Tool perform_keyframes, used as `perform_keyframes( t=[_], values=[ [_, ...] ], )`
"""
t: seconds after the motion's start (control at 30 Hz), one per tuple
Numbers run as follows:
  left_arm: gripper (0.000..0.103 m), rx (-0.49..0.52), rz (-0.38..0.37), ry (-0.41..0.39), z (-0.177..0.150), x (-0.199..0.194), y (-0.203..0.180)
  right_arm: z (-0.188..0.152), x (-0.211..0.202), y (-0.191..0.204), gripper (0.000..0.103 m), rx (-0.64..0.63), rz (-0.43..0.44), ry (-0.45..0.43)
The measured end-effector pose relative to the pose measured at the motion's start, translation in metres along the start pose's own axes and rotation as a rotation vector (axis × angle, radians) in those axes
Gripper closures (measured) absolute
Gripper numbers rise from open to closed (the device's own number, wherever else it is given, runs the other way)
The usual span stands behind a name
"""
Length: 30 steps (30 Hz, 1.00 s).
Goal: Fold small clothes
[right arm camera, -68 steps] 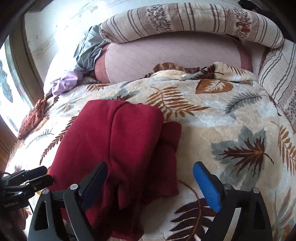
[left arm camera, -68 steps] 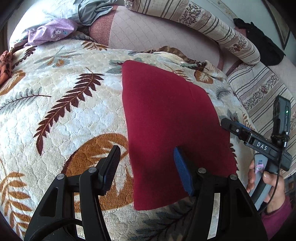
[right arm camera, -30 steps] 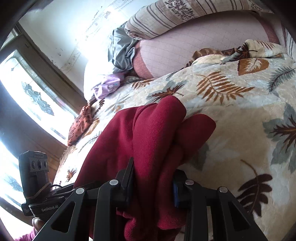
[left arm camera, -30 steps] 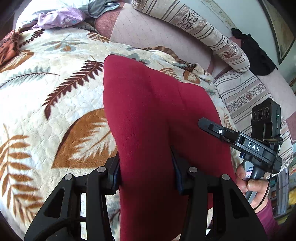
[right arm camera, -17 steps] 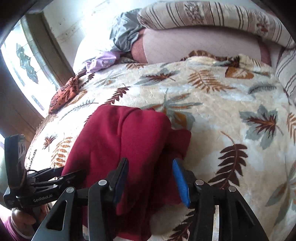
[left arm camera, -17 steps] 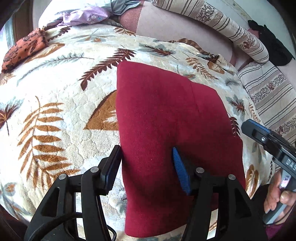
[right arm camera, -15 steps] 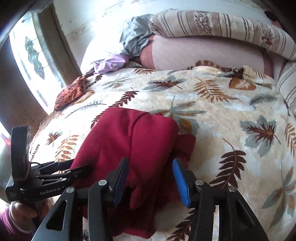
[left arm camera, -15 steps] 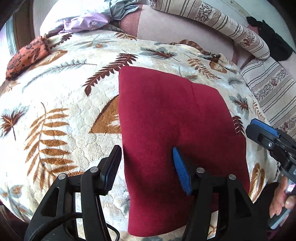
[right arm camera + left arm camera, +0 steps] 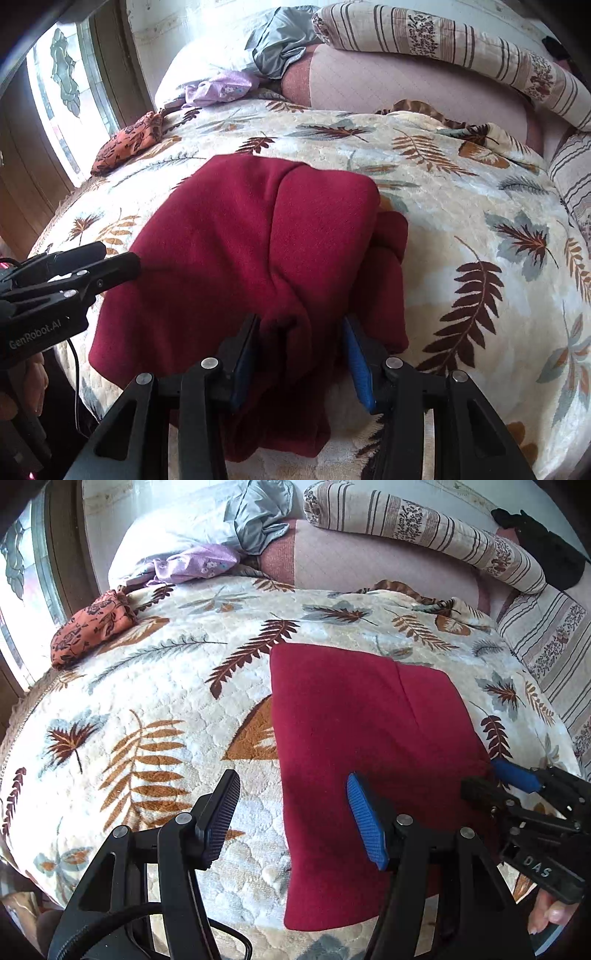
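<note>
Red garment (image 9: 369, 746) is lying folded on the leaf-print blanket (image 9: 147, 709), toward its near edge and right of middle, with a lumpy extra layer sticking out on its right side in the right wrist view. Left gripper (image 9: 291, 823) is hanging released over the garment's near left edge, jaws spread, one pad over blanket and one over cloth. Right gripper (image 9: 299, 354) is pinching a bunched fold at the garment's near right corner, jaws clenched on the cloth
</note>
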<state>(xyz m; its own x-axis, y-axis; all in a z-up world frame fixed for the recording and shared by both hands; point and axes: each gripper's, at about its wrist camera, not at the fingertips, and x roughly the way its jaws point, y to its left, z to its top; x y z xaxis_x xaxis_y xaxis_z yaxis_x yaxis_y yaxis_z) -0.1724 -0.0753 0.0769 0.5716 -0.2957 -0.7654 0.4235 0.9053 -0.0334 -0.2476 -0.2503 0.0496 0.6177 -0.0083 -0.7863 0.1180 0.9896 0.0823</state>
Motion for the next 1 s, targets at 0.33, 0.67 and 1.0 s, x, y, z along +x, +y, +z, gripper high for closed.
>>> perform_keyframes(
  t=[0.33, 0.67, 1.0],
  values=[
    [0.042, -0.004, 0.048, -0.091, 0.003, -0.03, 0.004, 0.022, -0.045, 0.01, 0.025, 0.039, -0.055, -0.12],
    [0.042, -0.01, 0.055, -0.109, 0.003, -0.038, 0.008, 0.026, -0.055, 0.02, 0.019, 0.042, -0.064, -0.149],
    [0.042, -0.004, 0.068, -0.11, 0.002, -0.037, 0.006, 0.026, -0.052, 0.024, 0.018, 0.031, -0.071, -0.147]
  ],
)
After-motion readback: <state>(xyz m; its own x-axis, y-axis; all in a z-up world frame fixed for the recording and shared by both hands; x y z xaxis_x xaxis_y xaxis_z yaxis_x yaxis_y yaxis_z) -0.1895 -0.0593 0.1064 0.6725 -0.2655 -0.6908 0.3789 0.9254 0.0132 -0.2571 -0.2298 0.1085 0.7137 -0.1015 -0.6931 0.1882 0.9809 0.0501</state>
